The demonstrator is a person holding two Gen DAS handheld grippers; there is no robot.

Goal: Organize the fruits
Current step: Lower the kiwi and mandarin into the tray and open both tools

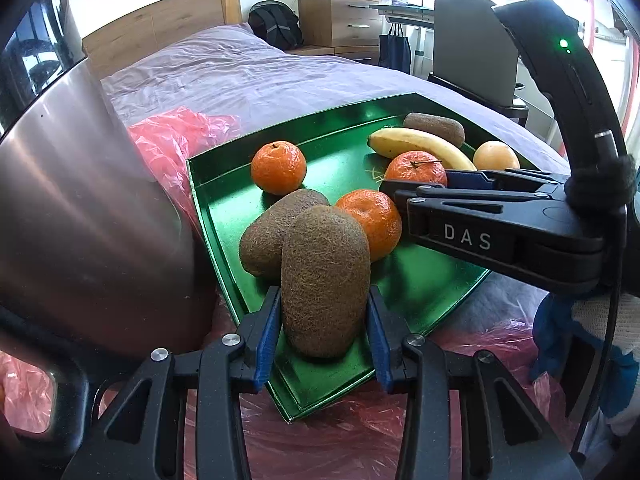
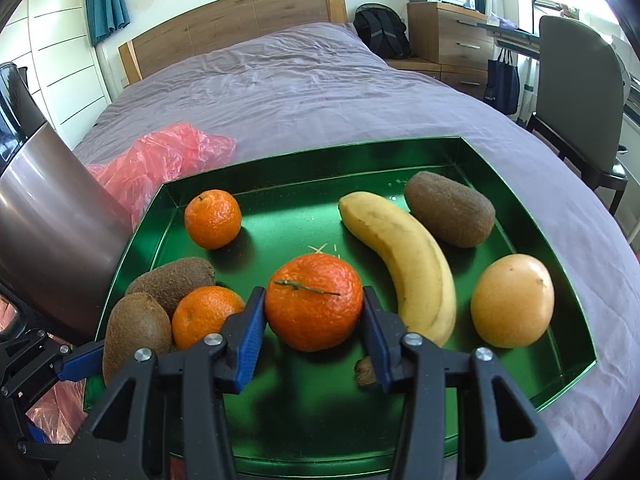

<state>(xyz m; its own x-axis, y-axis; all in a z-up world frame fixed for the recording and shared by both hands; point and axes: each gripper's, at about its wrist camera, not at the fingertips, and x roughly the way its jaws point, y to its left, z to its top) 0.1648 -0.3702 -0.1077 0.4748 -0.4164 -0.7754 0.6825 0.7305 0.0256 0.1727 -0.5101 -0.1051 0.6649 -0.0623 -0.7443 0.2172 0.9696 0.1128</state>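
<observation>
A bed (image 2: 304, 80) in purple sheets is carrying a green tray (image 2: 460, 152) and crumpled pink plastic (image 2: 168, 156), lying side by side.

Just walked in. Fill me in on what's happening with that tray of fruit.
A person is sorting fruit on a green tray set on a bed, with a gripper in each hand. The left gripper is shut on a kiwi at the tray's near edge. The right gripper has its fingers against both sides of a stemmed mandarin mid-tray. Two more mandarins, two kiwis, a banana and a yellow-orange round fruit lie loose on the tray.
</observation>
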